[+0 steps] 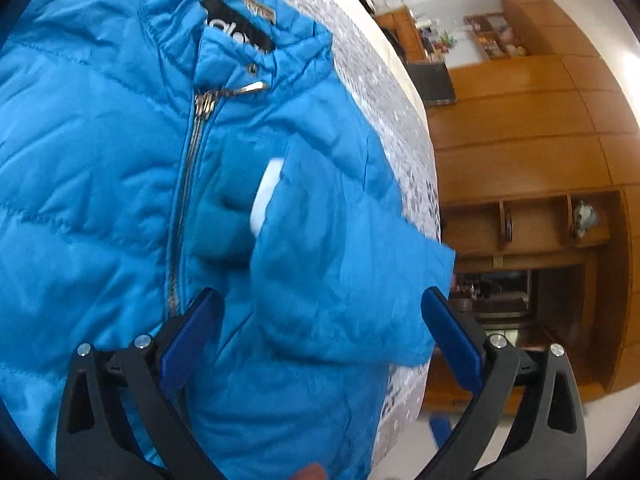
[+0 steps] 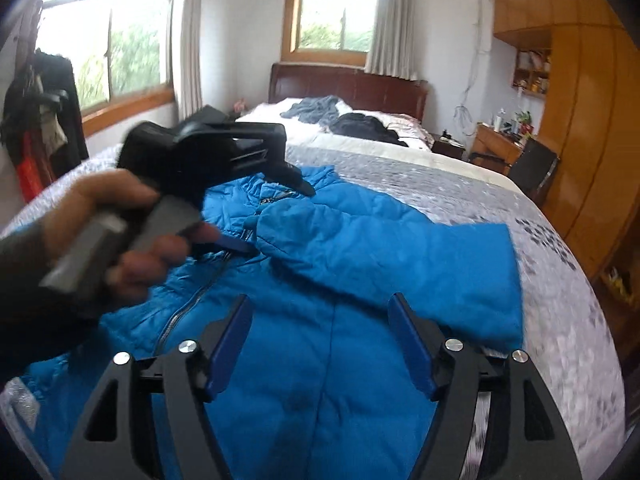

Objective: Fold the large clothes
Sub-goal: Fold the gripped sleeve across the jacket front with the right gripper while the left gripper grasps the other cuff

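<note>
Padding in the blue jacket (image 2: 320, 340) (soft, slippery, light) is judged best gathered at the sleeve (image 2: 420, 264) toward the bed's (image 2: 560, 320) right edge, both tongs (image 1: 320, 340) (image 2: 320, 344) being spread and empty.

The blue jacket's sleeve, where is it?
In the right wrist view the sleeve lies folded across the blue jacket, right of its zipper, on the grey bedspread.

One blue puffer jacket (image 2: 320, 280) on one bed (image 2: 480, 200); two grippers, left gripper (image 1: 320, 332) and right gripper (image 2: 320, 340); two windows (image 2: 340, 12); two garments at the far end.
</note>
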A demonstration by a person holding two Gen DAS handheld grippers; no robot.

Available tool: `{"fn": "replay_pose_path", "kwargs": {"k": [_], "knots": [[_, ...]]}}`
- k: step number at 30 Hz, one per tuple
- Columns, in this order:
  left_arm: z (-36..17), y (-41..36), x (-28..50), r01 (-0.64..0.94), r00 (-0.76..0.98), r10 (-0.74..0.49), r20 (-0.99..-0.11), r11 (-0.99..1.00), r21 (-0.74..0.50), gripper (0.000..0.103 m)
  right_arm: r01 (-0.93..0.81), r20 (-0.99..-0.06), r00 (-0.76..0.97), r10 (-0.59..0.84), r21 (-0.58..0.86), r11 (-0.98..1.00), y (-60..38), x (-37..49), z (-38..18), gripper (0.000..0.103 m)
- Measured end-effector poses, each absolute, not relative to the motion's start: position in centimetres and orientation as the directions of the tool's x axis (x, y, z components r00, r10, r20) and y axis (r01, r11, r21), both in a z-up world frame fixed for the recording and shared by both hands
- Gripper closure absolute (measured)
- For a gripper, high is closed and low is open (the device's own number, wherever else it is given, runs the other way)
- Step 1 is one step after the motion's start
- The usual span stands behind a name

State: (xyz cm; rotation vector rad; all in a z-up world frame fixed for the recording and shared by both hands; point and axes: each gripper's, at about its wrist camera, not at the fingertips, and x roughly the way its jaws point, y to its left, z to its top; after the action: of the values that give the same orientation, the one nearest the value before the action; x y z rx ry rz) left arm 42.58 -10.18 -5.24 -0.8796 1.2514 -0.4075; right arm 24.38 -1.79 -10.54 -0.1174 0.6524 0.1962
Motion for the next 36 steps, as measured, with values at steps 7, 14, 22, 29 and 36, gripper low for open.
{"fn": "replay_pose_path", "kwargs": {"k": [7, 14, 22, 29, 36], "knots": [[-4.4, -11.2, 43.9, -0.174, 0.268, -0.597, -0.756, 0.742, -0.647, 0.086, -0.199, -0.581, 0.788, 0.202, 0.071, 0.977, -3.7, 20.8, -10.0, 0.032], [3.5, -8.1, 44.6, -0.090, 0.377, -0.561, -0.737, 0.770, -0.631, 0.091, -0.204, -0.581, 0.773, 0.253, 0.149, 0.968, -4.1, 18.9, -11.0, 0.032], [13.7, -1.6, 42.6, -0.030, 0.537, -0.502, -0.678, 0.792, -0.610, 0.092, -0.217, -0.584, 0.762, 0.280, 0.177, 0.960, -3.6, 18.1, -11.7, 0.032], [13.3, 2.6, 40.1, -0.076, 0.566, -0.446, -0.694, 0.809, -0.583, 0.093, -0.236, -0.570, 0.766, 0.298, 0.182, 0.954, -3.3, 17.7, -11.4, 0.032], [4.1, 6.6, 37.7, -0.211, 0.484, -0.432, -0.761, 0.787, -0.580, 0.093, -0.254, -0.578, 0.751, 0.320, 0.194, 0.948, -2.6, 18.1, -11.7, 0.032]]}}
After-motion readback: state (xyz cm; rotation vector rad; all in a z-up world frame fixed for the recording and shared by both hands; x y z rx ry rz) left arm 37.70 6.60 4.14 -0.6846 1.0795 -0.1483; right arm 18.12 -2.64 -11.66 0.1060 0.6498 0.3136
